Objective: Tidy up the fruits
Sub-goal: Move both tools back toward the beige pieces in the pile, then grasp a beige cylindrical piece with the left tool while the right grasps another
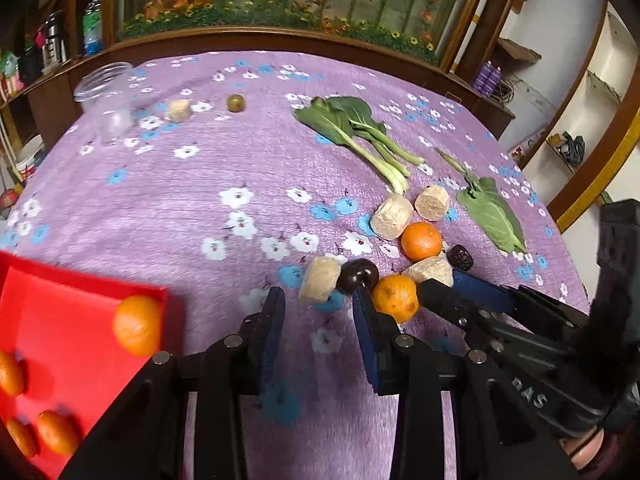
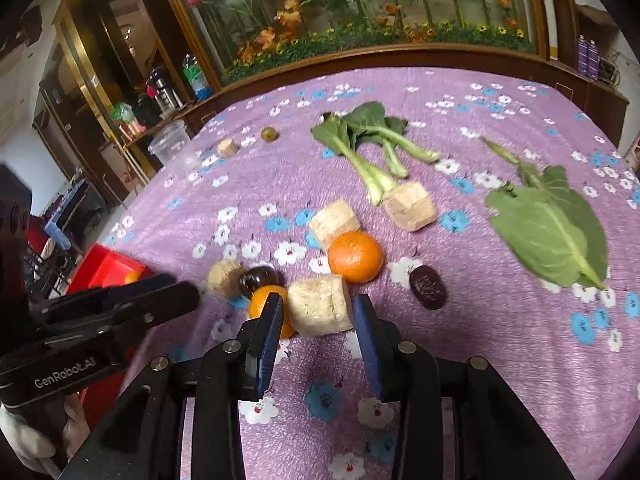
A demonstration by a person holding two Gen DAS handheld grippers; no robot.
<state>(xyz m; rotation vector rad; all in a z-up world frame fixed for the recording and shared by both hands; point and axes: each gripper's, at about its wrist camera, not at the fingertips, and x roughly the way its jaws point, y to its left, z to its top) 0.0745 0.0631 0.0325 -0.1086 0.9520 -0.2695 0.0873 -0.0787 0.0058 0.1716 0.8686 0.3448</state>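
A red tray (image 1: pixel 48 292) at the lower left holds several oranges, one (image 1: pixel 137 325) at its near corner. Two more oranges lie on the purple cloth: a near one (image 1: pixel 395 298) (image 2: pixel 260 300) and a far one (image 1: pixel 421 241) (image 2: pixel 355 256). A dark plum (image 1: pixel 357 275) (image 2: pixel 256 278) lies beside the near orange. My left gripper (image 1: pixel 318 300) is open and empty, just short of the plum. My right gripper (image 2: pixel 318 308) is open around a beige cylinder chunk (image 2: pixel 320 304), its left finger against the near orange. It also shows in the left wrist view (image 1: pixel 456 284).
Other beige chunks (image 1: pixel 391 216) (image 2: pixel 409 205), a dark date (image 2: pixel 427 286), bok choy (image 1: pixel 360 132) (image 2: pixel 372 140), a loose green leaf (image 2: pixel 548 224), a small green fruit (image 1: pixel 235 102) and a clear plastic jar (image 1: pixel 108 100) lie on the cloth. Wooden cabinet behind.
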